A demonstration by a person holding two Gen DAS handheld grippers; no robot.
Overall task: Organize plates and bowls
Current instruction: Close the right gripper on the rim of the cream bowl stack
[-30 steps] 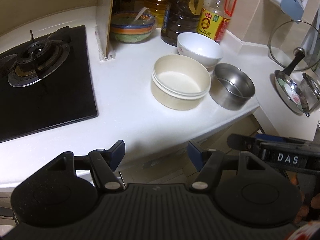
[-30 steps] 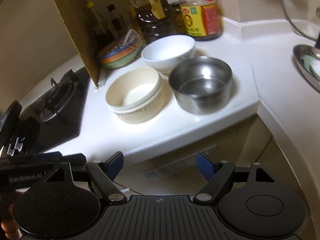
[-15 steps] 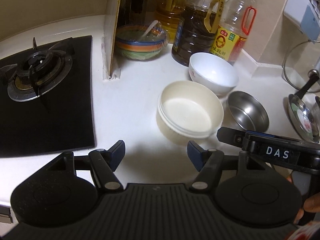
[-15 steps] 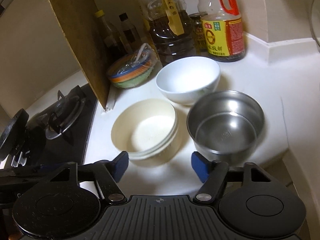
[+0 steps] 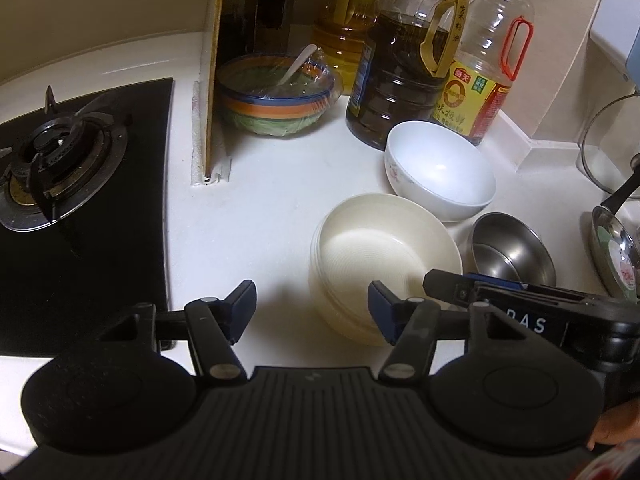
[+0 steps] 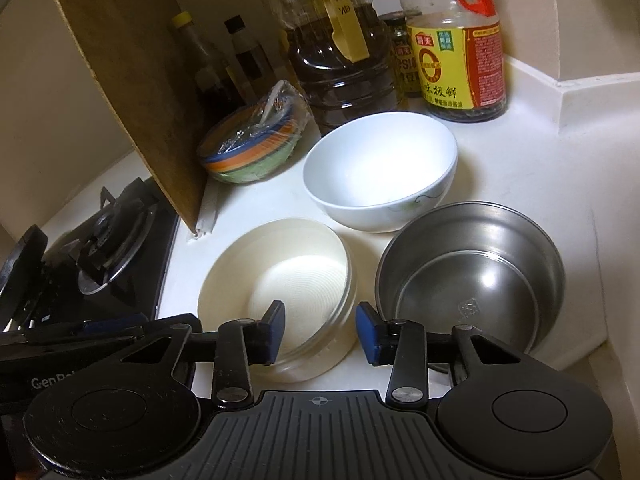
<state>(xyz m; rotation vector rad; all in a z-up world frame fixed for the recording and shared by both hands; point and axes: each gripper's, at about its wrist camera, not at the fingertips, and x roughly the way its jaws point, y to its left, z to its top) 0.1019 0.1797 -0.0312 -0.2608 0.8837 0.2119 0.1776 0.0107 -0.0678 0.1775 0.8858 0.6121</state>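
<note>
Three bowls stand close together on the white counter (image 5: 260, 208): a cream bowl (image 5: 384, 256) (image 6: 280, 280) nearest, a white bowl (image 5: 440, 172) (image 6: 380, 168) behind it, a steel bowl (image 5: 512, 248) (image 6: 472, 280) to its right. My left gripper (image 5: 312, 308) is open and empty, its right finger at the cream bowl's near left rim. My right gripper (image 6: 320, 328) is open, its jaws either side of the cream bowl's near right rim, not closed on it.
A gas burner (image 5: 60, 160) lies left, beside an upright wooden board (image 6: 120, 80). A striped bowl wrapped in film (image 5: 276, 96) and oil bottles (image 5: 408, 60) stand at the back. A glass lid (image 5: 608, 152) and a ladle (image 5: 616, 248) hang at right.
Both grippers have moved forward over the counter toward the bowls. The right gripper's jaws have come up to the cream bowl's rim and narrowed a little.
</note>
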